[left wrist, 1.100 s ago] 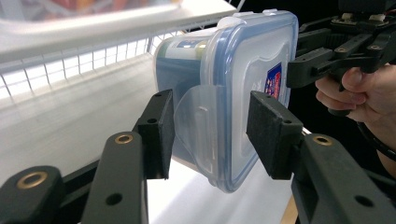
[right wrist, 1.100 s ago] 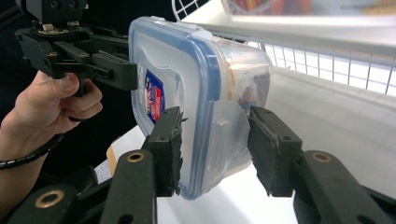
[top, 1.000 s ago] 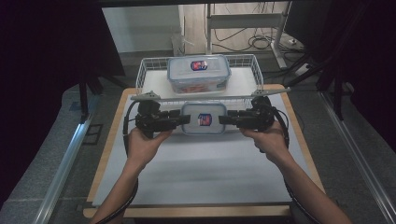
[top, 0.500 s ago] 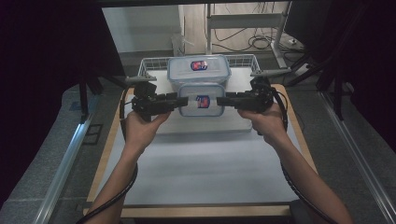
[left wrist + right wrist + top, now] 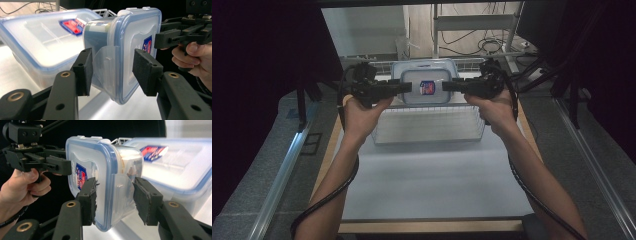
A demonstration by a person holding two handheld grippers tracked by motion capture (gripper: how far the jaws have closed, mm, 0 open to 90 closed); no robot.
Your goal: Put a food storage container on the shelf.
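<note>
Small container is up off the mat since a second ago, left gripper and right gripper clamped on its ends, now above the big container in the wire basket, likely stacking next.

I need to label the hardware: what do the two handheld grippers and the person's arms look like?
Both grippers, left gripper and right gripper, are matte black with flat rectangular pads and brass-coloured rivets. A black cable trails from each. The forearms are bare, no sleeves.
</note>
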